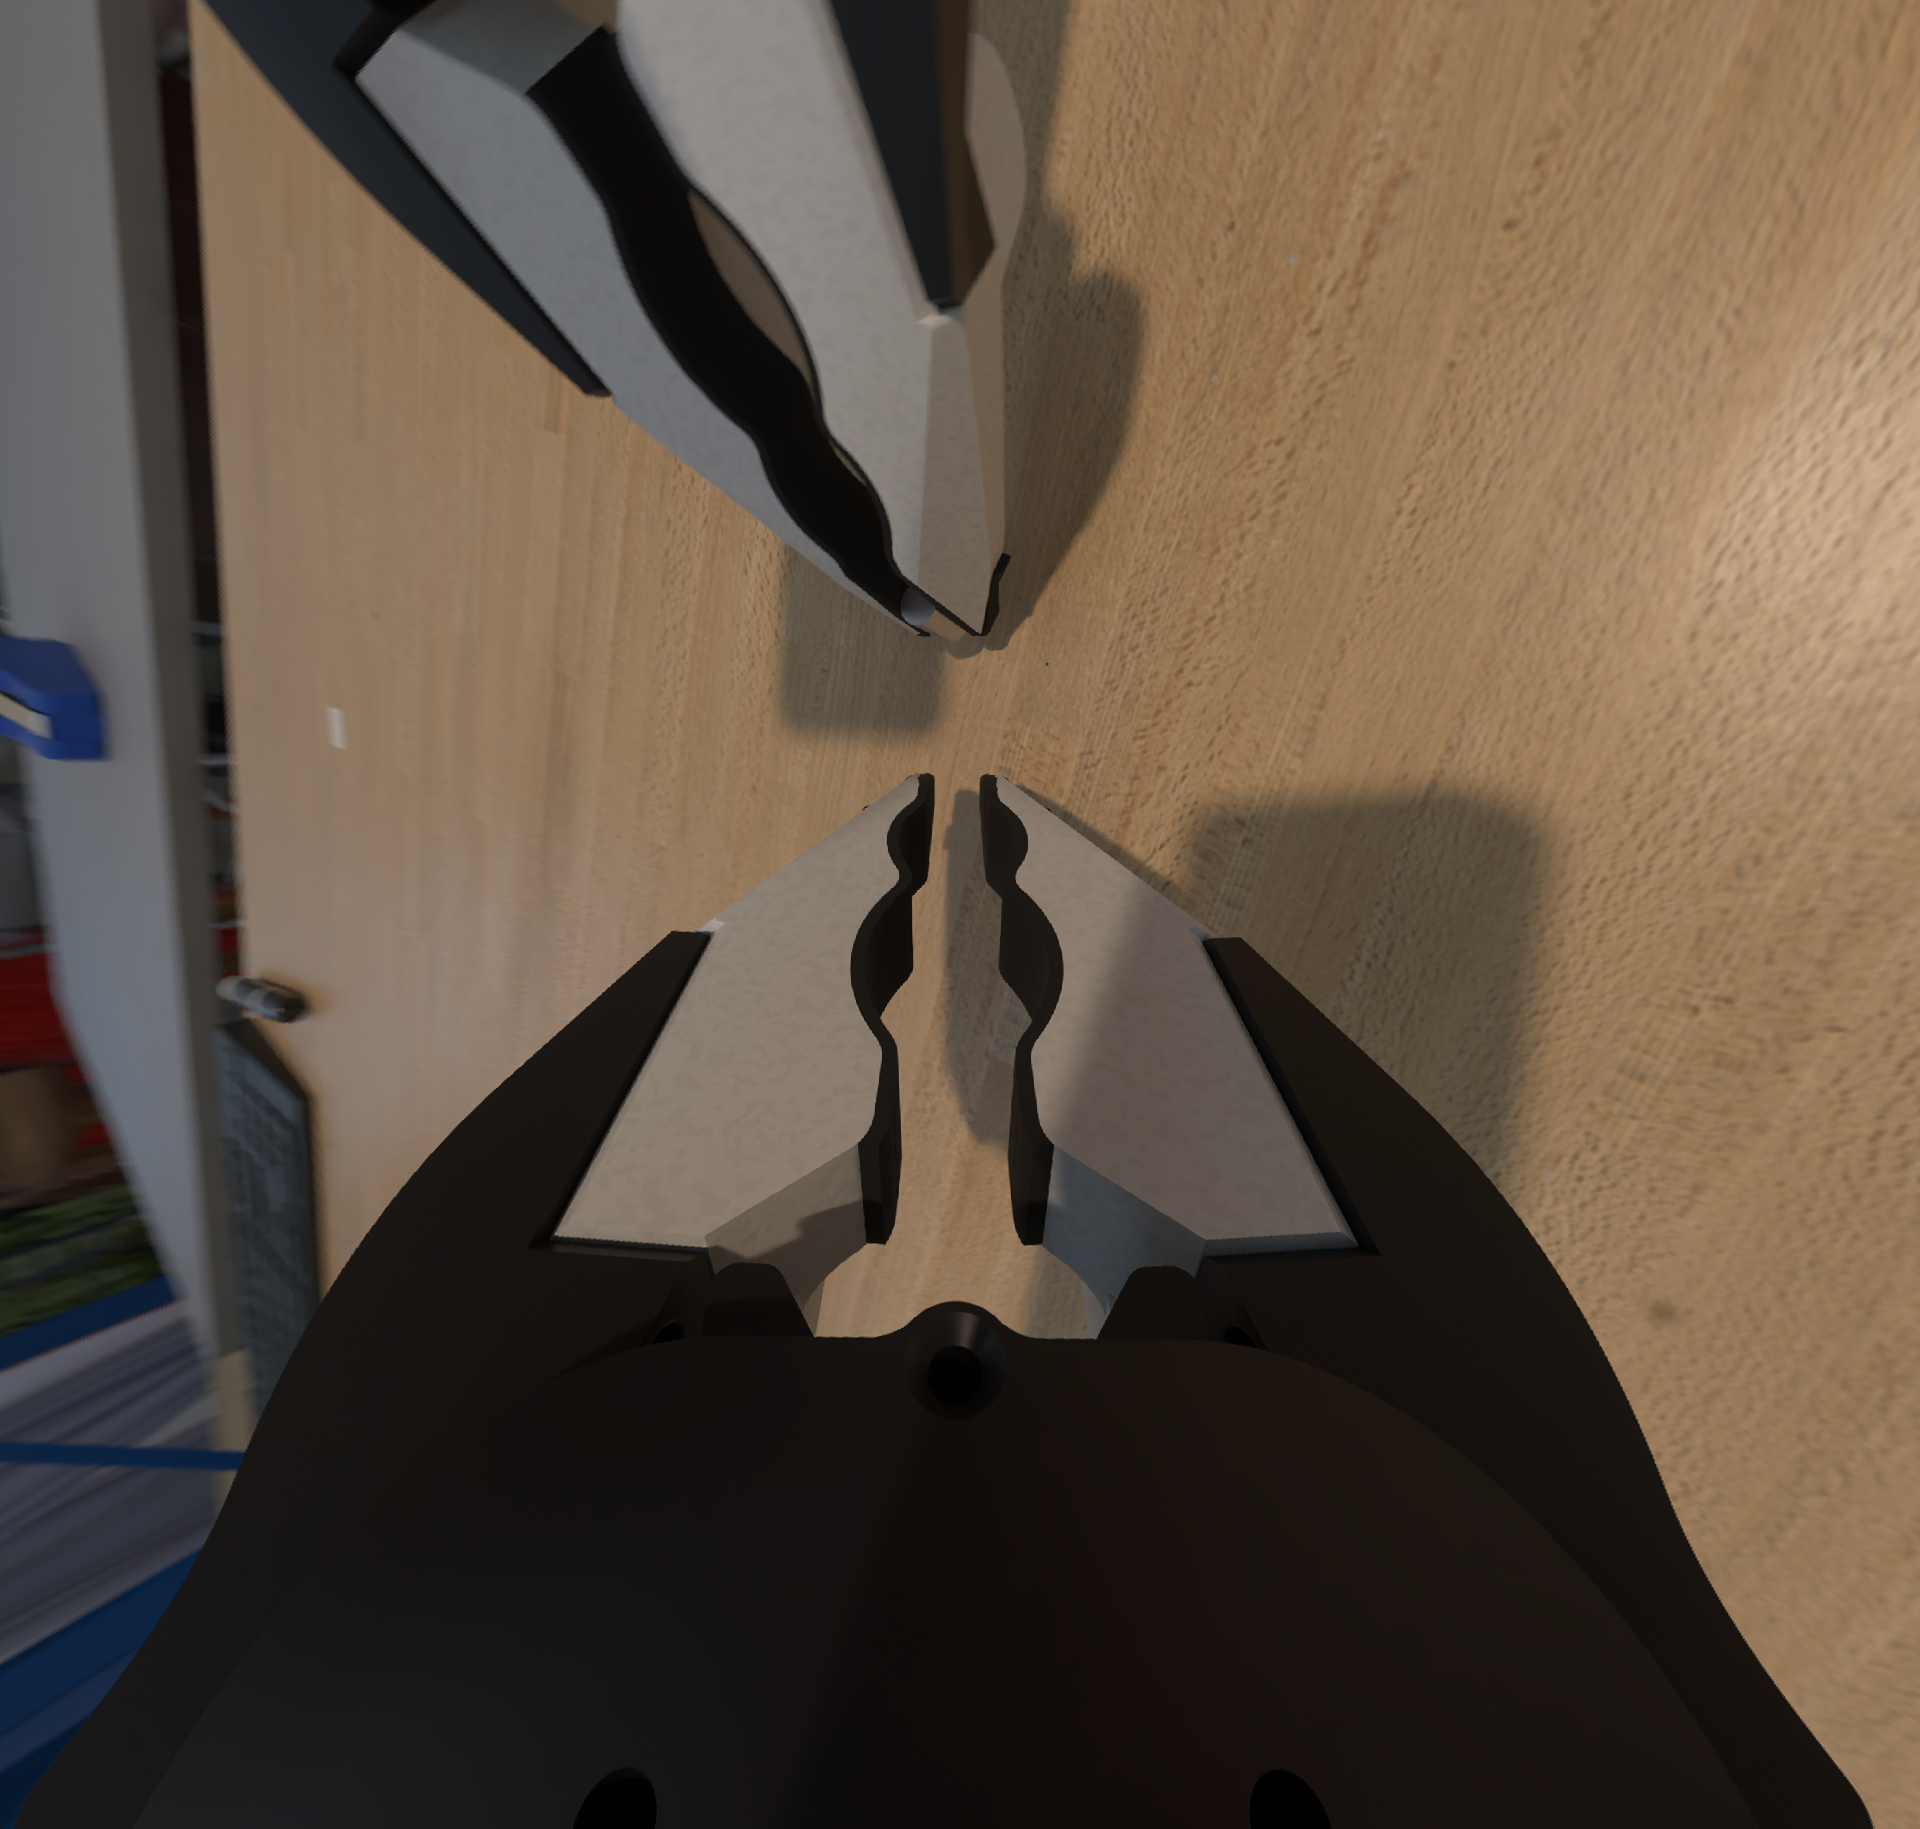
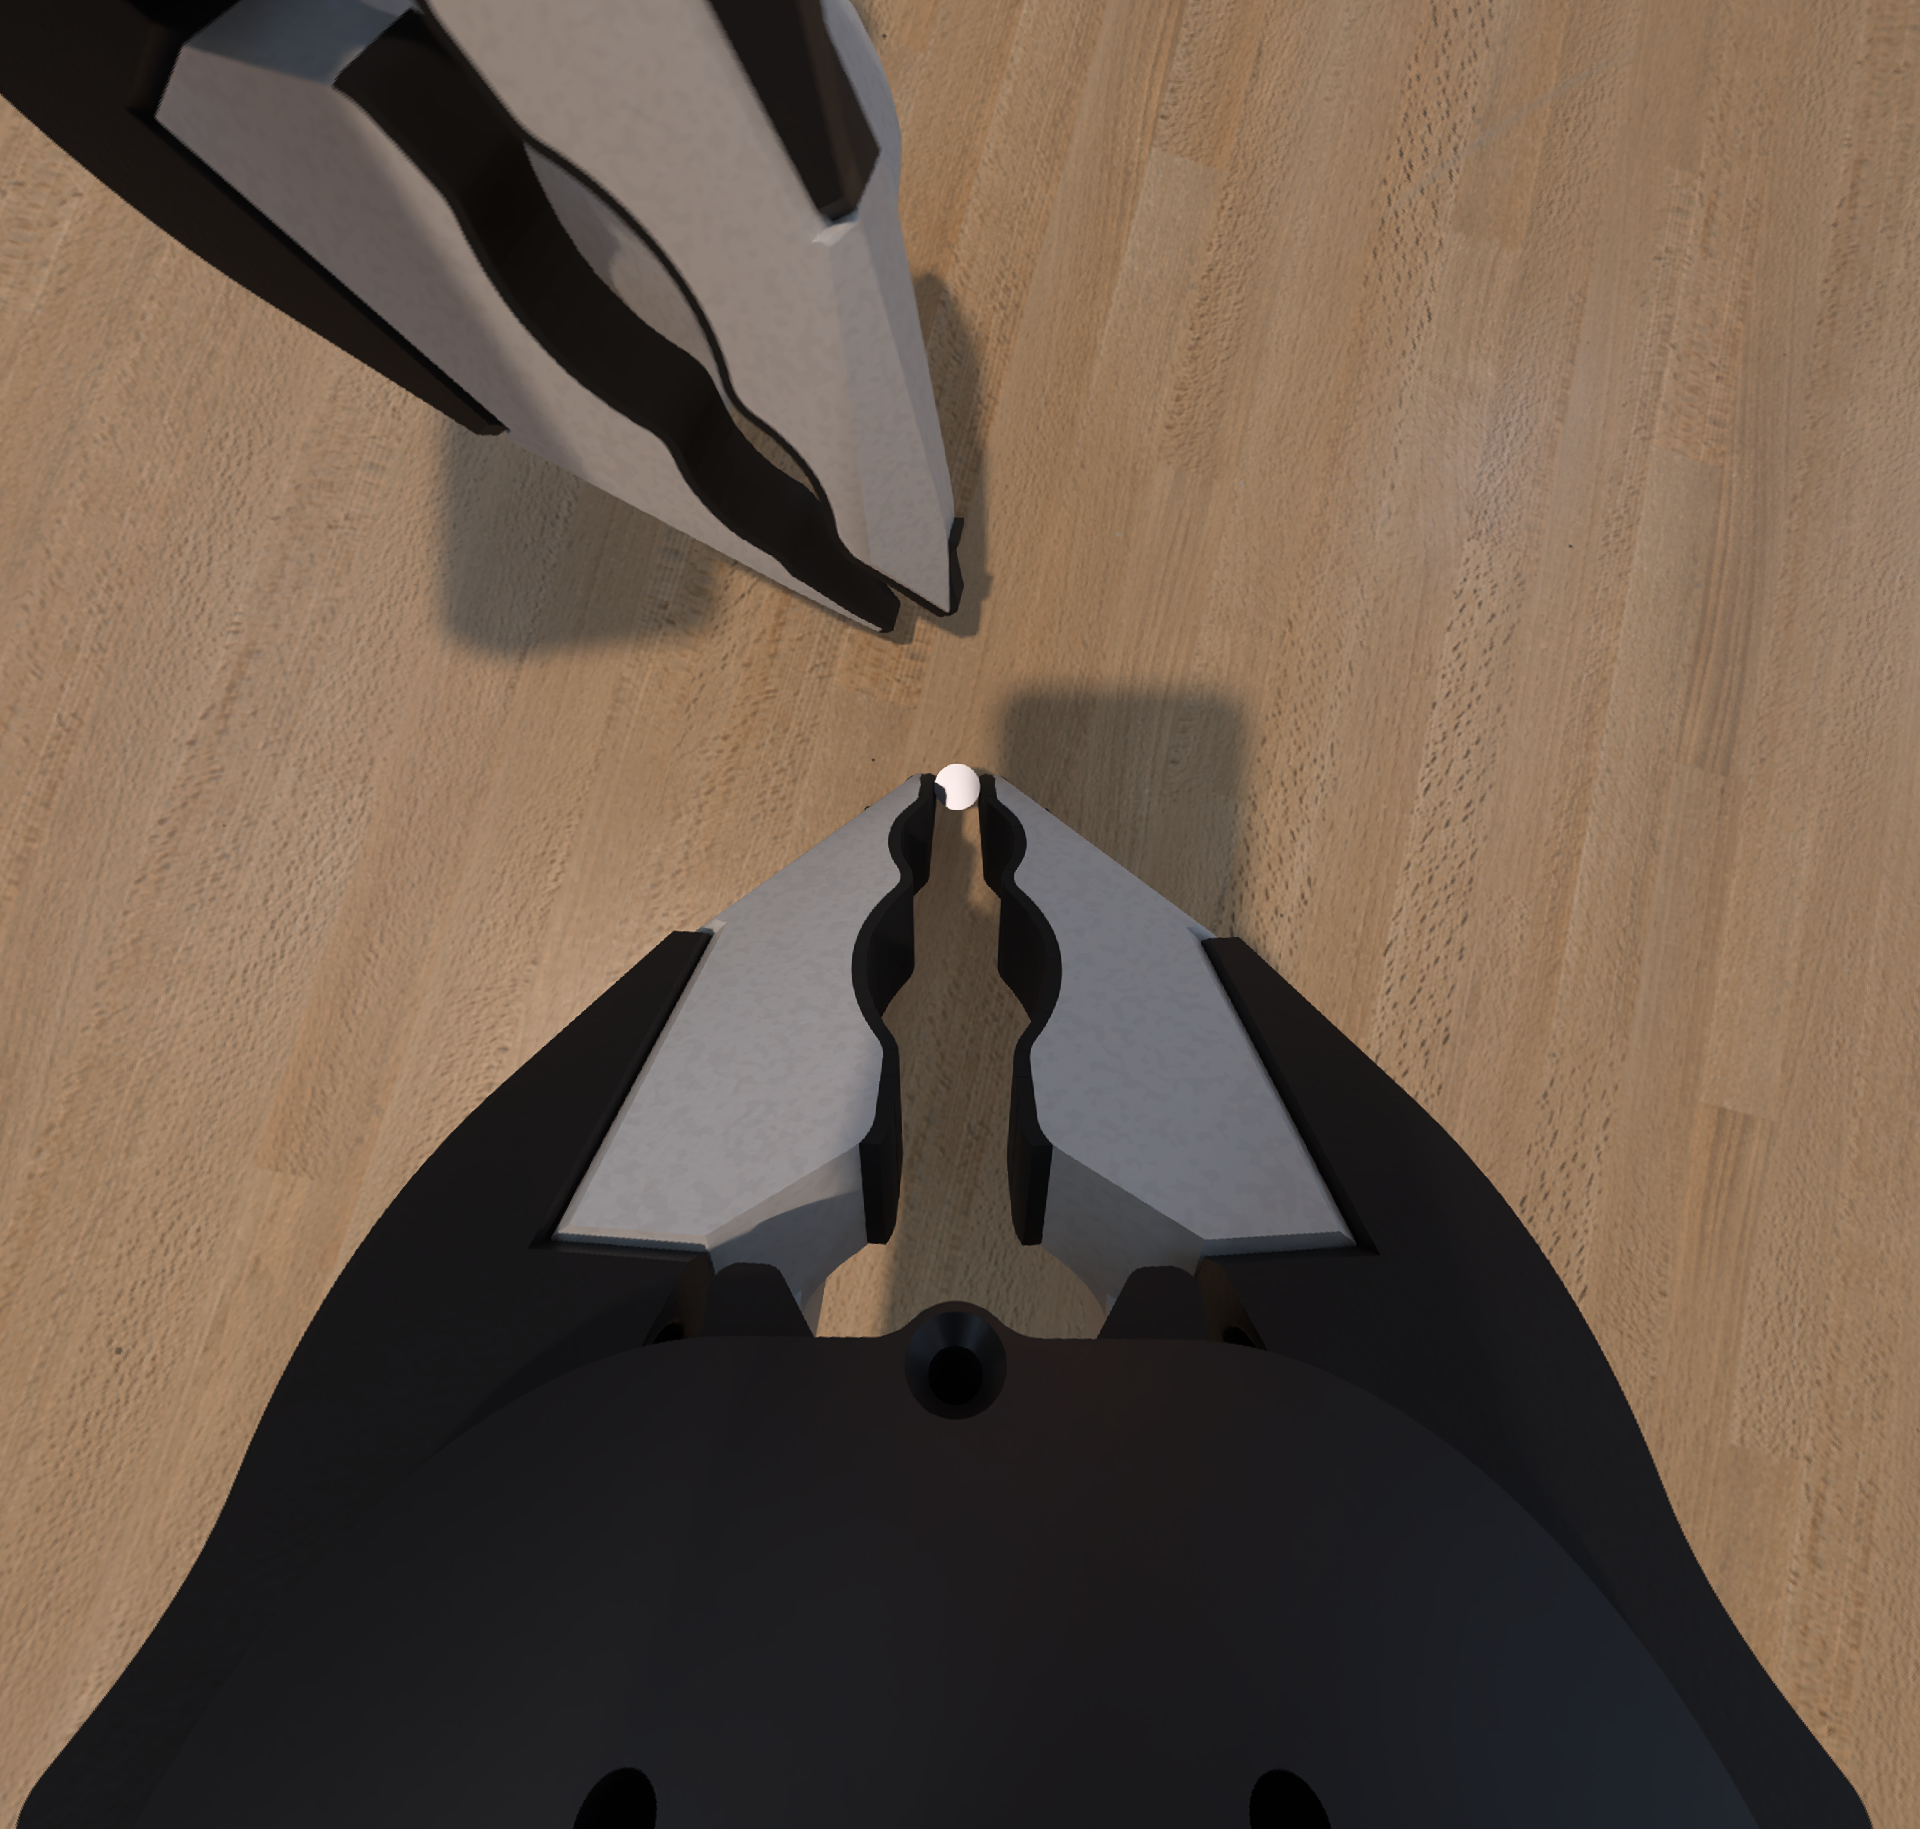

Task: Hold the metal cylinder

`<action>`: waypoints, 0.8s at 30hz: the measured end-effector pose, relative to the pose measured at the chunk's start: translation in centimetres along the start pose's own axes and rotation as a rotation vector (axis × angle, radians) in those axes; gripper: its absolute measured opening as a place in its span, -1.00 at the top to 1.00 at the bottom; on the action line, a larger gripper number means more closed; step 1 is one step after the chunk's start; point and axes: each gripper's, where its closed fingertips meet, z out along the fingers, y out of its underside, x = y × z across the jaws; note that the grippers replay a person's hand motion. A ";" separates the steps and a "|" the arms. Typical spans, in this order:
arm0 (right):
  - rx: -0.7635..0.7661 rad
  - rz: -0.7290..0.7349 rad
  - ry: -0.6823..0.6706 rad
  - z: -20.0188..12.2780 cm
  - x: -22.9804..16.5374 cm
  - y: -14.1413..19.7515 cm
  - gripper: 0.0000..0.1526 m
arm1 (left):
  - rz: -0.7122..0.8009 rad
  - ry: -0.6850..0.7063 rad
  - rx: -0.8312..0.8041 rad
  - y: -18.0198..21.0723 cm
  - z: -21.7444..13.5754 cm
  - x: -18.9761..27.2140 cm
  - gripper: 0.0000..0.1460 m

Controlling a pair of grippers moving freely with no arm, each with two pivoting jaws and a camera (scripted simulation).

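The metal cylinder [image 2: 957, 787] is small and pale; I see its round end between the fingertips of my right gripper [image 2: 957, 790], which is shut on it just above the wooden table [image 2: 1455, 532]. In the left wrist view the right gripper [image 1: 951, 616] comes in from the upper left with the cylinder [image 1: 918, 613] at its tips. My left gripper [image 1: 956, 784] is empty, its jaws only a narrow gap apart, and it points tip to tip at the right gripper. It also shows in the right wrist view [image 2: 923, 603], at the upper left.
The wooden table [image 1: 1455, 532] fills both views. In the left wrist view its edge runs down the left side, with a white post [image 1: 114, 429], a blue object [image 1: 52, 699] and blurred shelving beyond. A small dark object [image 1: 265, 997] lies near that edge.
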 end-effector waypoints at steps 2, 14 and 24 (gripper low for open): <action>0.000 -0.001 0.003 0.0 0.0 0.0 0.90 | 0.061 -0.037 -0.005 -0.1 0.0 -0.1 0.88; 0.001 0.004 0.009 -0.1 0.1 -0.1 0.90 | 0.022 0.037 0.056 0.3 -0.5 0.0 0.89; 0.013 -0.035 0.031 0.0 0.1 -0.8 0.90 | -0.205 0.157 0.121 0.0 -0.1 0.1 0.91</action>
